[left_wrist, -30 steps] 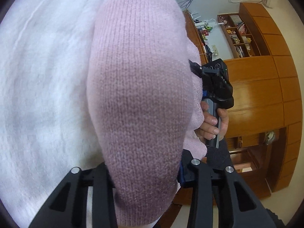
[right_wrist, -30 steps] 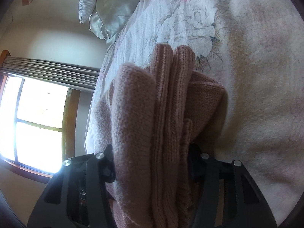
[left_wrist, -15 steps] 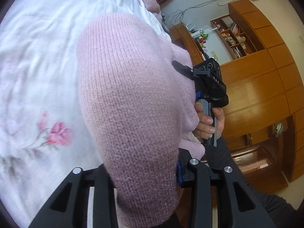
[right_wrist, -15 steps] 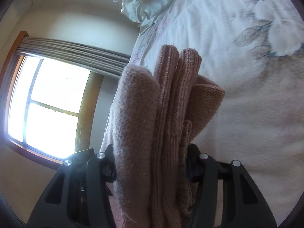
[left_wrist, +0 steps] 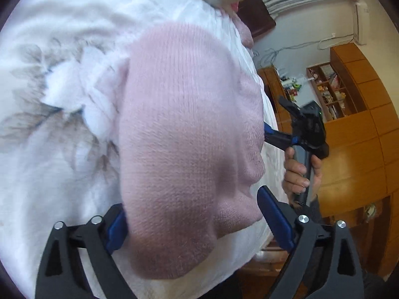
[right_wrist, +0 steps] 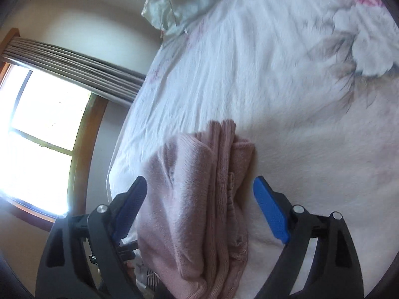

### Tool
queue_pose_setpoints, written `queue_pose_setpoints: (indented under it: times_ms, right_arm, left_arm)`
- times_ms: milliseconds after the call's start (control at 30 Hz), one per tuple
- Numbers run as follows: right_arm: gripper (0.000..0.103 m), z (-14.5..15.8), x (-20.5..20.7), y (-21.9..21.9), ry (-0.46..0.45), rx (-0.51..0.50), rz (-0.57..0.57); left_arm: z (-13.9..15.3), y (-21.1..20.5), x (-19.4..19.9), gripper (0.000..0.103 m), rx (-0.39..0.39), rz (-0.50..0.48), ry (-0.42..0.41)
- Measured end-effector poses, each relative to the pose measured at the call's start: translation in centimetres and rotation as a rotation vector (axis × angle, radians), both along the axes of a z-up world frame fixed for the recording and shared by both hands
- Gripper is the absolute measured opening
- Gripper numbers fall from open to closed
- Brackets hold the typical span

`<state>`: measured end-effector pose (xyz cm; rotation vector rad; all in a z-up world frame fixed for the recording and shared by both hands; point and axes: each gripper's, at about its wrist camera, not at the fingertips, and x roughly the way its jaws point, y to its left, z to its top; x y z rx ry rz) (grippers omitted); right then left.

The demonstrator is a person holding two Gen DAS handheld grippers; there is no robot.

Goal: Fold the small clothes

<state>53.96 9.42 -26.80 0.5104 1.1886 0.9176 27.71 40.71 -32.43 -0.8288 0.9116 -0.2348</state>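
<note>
A folded pink knit garment (left_wrist: pixel 189 149) lies on the white floral bedspread (left_wrist: pixel 62 124), close to the bed's edge. My left gripper (left_wrist: pixel 192 204) stands open around its near end, and the right blue pad is clear of the knit. In the right wrist view the same garment (right_wrist: pixel 199 199) shows as several stacked folds between the spread fingers of my right gripper (right_wrist: pixel 199 184), which is open with gaps on both sides. The right gripper (left_wrist: pixel 306 129) also shows in the left wrist view beyond the garment, held by a hand (left_wrist: pixel 296 174).
Pillows (right_wrist: pixel 179 2) lie at the head of the bed. A bright window (right_wrist: pixel 37 129) with a curtain is on one side. Wooden cabinets (left_wrist: pixel 361 137) and a shelf (left_wrist: pixel 329 87) stand past the bed's edge (left_wrist: pixel 269 236).
Both grippers have gone from shut on the pink garment to open. The garment now rests on the bed, and both grippers have drawn back a little.
</note>
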Motion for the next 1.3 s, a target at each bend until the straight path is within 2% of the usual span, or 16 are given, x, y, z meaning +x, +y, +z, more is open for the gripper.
queue_pose_setpoints:
  times_ms: [100, 167, 267, 300, 400, 500, 633, 700, 767, 833, 933, 1000, 1067, 1167, 1233, 1300]
  right_arm:
    - [0.057, 1.1, -1.1, 1.4, -0.029, -0.007, 0.06]
    - [0.051, 0.0, -2.0, 3.4, -0.028, -0.063, 0.093]
    - [0.037, -1.7, -2.7, 4.7, -0.032, -0.095, 0.082]
    - [0.015, -2.0, -2.7, 4.8, -0.031, -0.082, 0.07]
    - [0.012, -2.1, -1.8, 3.6, -0.065, -0.084, -0.006]
    - [0.012, -4.2, 0.5, 2.7, 0.008, -0.054, -0.049]
    - [0.013, -4.6, 0.7, 3.4, 0.012, -0.043, -0.015]
    - [0.013, -4.9, 0.8, 3.2, 0.017, -0.04, -0.019]
    - [0.015, -5.3, 1.0, 3.0, 0.026, -0.041, -0.023]
    - [0.019, -5.4, 1.1, 2.5, 0.039, -0.033, -0.022]
    - [0.031, -3.2, 0.2, 0.9, -0.026, -0.068, -0.096]
    - [0.03, 0.1, -2.2, 0.7, -0.137, -0.036, -0.079]
    - [0.03, 1.6, -4.9, 2.1, -0.162, -0.005, 0.029]
    - [0.022, -0.5, -6.8, 5.1, -0.149, -0.12, 0.159]
    - [0.0, -3.1, -5.9, 5.1, -0.141, -0.232, 0.147]
    - [0.0, -4.8, -4.6, 3.6, -0.049, -0.185, 0.129]
  left_arm:
    - [2.7, 1.1, -3.7, 0.094, -0.01, 0.087, -0.156]
    - [3.8, 0.8, -5.3, 0.094, -0.06, 0.058, -0.234]
    - [3.8, -0.3, -5.8, 0.094, -0.093, -0.006, -0.248]
    - [3.5, -0.4, -5.8, 0.094, -0.12, -0.018, -0.243]
    - [4.7, 0.3, -4.8, 0.094, -0.223, -0.052, -0.304]
    - [6.6, 2.3, -1.4, 0.094, -0.338, -0.081, -0.371]
    - [7.5, 2.9, 6.5, 0.094, -0.346, -0.164, -0.375]
    - [6.1, 3.1, 10.4, 0.094, -0.391, -0.213, -0.347]
    - [2.7, 3.4, 13.8, 0.094, -0.449, -0.227, -0.236]
    - [-0.6, 3.5, 15.5, 0.084, -0.463, -0.207, -0.148]
    - [-1.7, 3.9, 15.5, 0.074, -0.503, -0.19, -0.15]
    - [-1.4, 3.3, 15.3, 0.074, -0.46, -0.207, -0.158]
    - [-1.4, 2.9, 15.1, 0.074, -0.426, -0.208, -0.165]
    - [-1.6, 2.6, 15.3, 0.071, -0.404, -0.199, -0.158]
    - [-1.0, 2.4, 15.1, 0.069, -0.371, -0.205, -0.134]
    - [0.9, 2.0, 14.3, 0.073, -0.289, -0.217, -0.123]
